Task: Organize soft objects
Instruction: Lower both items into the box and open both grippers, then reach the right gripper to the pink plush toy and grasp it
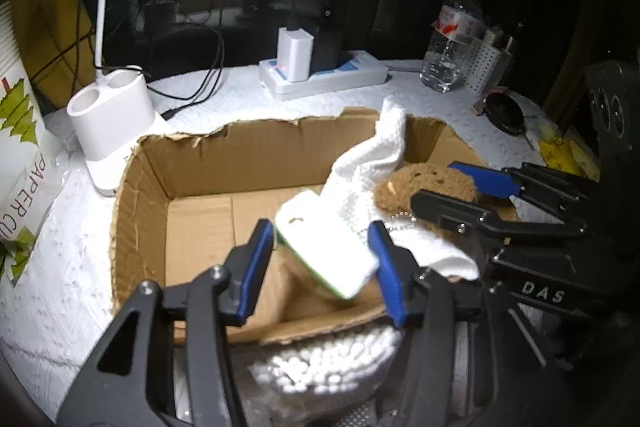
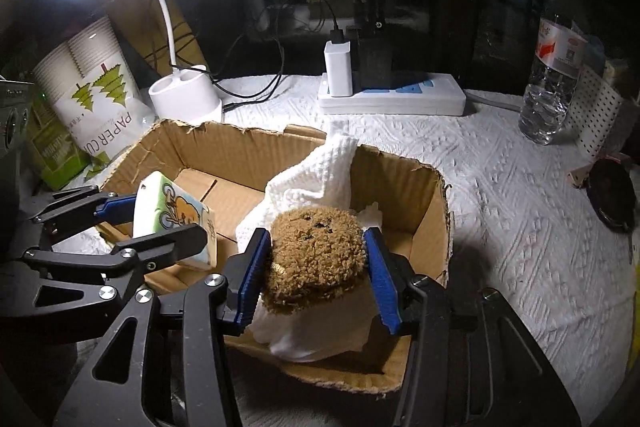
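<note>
Hovering over the cardboard box (image 2: pixel 424 235), the brown plush toy (image 2: pixel 316 255) sits clenched between the right gripper's (image 2: pixel 316 267) blue pads above a white cloth (image 2: pixel 316 171) at the box's right wall. The left gripper (image 1: pixel 322 263) grasps a white-and-green cushion (image 1: pixel 328 251), tilted, over the near edge. Both grippers angle downward, close together; releasing carelessly could bump them together or drop the cushion outside the near wall.
</note>
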Action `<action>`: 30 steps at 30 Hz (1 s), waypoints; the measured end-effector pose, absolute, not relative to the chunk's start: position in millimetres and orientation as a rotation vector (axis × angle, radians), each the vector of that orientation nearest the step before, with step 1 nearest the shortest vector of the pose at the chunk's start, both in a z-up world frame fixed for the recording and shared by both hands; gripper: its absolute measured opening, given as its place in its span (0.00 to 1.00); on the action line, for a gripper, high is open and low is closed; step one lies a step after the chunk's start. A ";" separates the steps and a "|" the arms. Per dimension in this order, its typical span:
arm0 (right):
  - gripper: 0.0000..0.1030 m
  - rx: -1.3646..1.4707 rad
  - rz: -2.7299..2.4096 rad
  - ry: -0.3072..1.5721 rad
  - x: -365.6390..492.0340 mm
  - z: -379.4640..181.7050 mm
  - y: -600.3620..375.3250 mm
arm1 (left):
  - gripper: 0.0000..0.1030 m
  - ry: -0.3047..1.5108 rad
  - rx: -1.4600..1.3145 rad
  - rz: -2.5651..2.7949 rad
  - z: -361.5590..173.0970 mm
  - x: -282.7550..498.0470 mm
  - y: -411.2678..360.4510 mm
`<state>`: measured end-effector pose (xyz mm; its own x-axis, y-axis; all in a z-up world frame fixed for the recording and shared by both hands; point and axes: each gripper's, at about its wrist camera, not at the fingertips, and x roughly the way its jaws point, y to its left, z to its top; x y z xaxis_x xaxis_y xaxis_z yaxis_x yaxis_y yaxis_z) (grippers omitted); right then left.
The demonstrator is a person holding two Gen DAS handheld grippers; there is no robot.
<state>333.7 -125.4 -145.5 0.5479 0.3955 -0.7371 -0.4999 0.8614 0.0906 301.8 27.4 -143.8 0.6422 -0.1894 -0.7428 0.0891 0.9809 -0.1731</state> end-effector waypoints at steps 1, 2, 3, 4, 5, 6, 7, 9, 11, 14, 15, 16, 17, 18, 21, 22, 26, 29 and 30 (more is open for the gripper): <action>0.50 -0.136 0.531 0.834 332.4 -144.2 -125.0 | 0.50 0.852 -0.122 -0.158 -141.4 299.7 27.4; 0.50 -0.137 0.530 0.830 330.9 -142.8 -125.4 | 0.50 0.847 -0.119 -0.157 -139.4 298.1 27.1; 0.50 -0.137 0.528 0.825 328.9 -140.5 -125.9 | 0.51 0.844 -0.116 -0.156 -137.5 296.5 26.8; 0.50 -0.139 0.525 0.818 326.6 -137.9 -126.4 | 0.53 0.839 -0.112 -0.155 -135.2 294.6 26.5; 0.50 -0.140 0.524 0.814 325.1 -136.3 -126.9 | 0.54 0.835 -0.109 -0.154 -133.5 292.8 26.3; 0.50 -0.140 0.522 0.809 322.6 -133.8 -127.9 | 0.61 0.831 -0.108 -0.153 -131.5 290.6 26.2; 0.50 -0.142 0.520 0.803 320.4 -131.6 -129.0 | 0.65 0.824 -0.112 -0.153 -128.9 287.4 26.5; 0.51 -0.144 0.514 0.791 315.5 -127.0 -130.0 | 0.65 0.814 -0.115 -0.155 -124.6 281.9 27.2; 0.51 -0.148 0.510 0.782 310.4 -122.8 -130.4 | 0.65 0.802 -0.112 -0.155 -119.9 276.4 27.1; 0.51 -0.154 0.505 0.770 301.5 -117.0 -130.5 | 0.65 0.782 -0.110 -0.155 -112.2 265.9 27.9; 0.51 -0.155 0.504 0.767 298.8 -115.8 -130.5 | 0.65 0.776 -0.110 -0.155 -110.0 262.9 28.2; 0.51 -0.157 0.502 0.763 295.6 -114.0 -130.4 | 0.65 0.769 -0.110 -0.154 -107.5 259.5 28.6; 0.51 -0.159 0.500 0.758 291.1 -111.9 -129.8 | 0.65 0.761 -0.111 -0.154 -104.8 255.4 29.3; 0.51 -0.160 0.500 0.754 288.3 -110.6 -130.0 | 0.65 0.756 -0.112 -0.153 -102.9 252.3 29.9; 0.51 -0.165 0.499 0.744 278.0 -106.2 -130.1 | 0.65 0.739 -0.112 -0.154 -97.1 241.5 30.2; 0.52 -0.167 0.498 0.740 274.0 -104.8 -129.8 | 0.65 0.733 -0.111 -0.154 -95.2 237.6 30.0; 0.52 -0.173 0.496 0.728 260.9 -99.9 -130.3 | 0.65 0.715 -0.109 -0.159 -89.2 224.2 28.2; 0.52 -0.178 0.491 0.721 251.9 -97.2 -132.2 | 0.65 0.703 -0.110 -0.164 -86.2 214.9 27.5; 0.52 -0.178 0.489 0.719 249.0 -96.4 -133.0 | 0.65 0.700 -0.110 -0.166 -85.6 212.0 26.8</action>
